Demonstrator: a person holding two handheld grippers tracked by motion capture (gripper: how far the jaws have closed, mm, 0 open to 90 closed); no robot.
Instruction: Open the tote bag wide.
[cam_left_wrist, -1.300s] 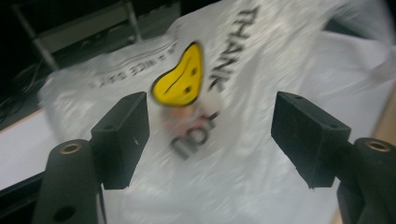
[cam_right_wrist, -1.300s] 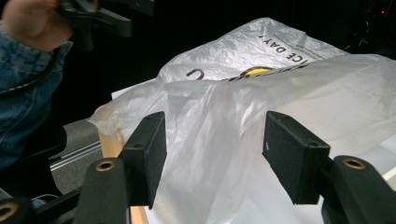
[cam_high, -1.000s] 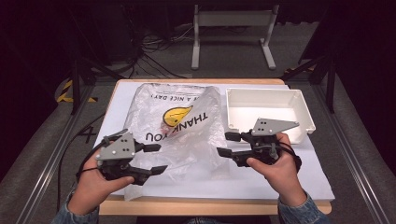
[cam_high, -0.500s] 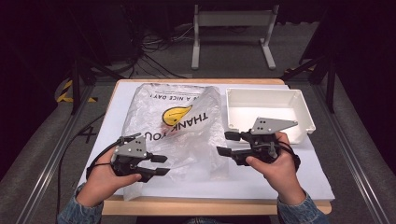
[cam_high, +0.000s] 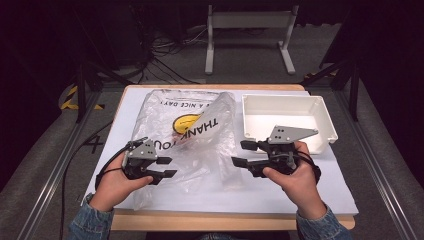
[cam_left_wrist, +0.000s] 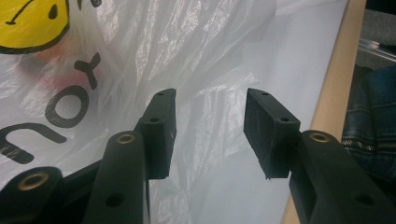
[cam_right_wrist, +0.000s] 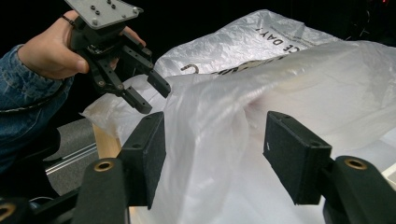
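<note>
Table (cam_high: 280, 200) under white sheet, dark cabled floor (cam_high: 165, 55) behind.

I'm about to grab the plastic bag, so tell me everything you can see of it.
The plastic bag is thin, clear, crinkled film printed with black THANK YOU lettering and a yellow smiley. It lies mostly flat on the white table cover, left of the white bin, with one fold lifted. Something reddish shows through it. The left gripper hangs open just over it; film stands between the open right gripper jaws.
</note>
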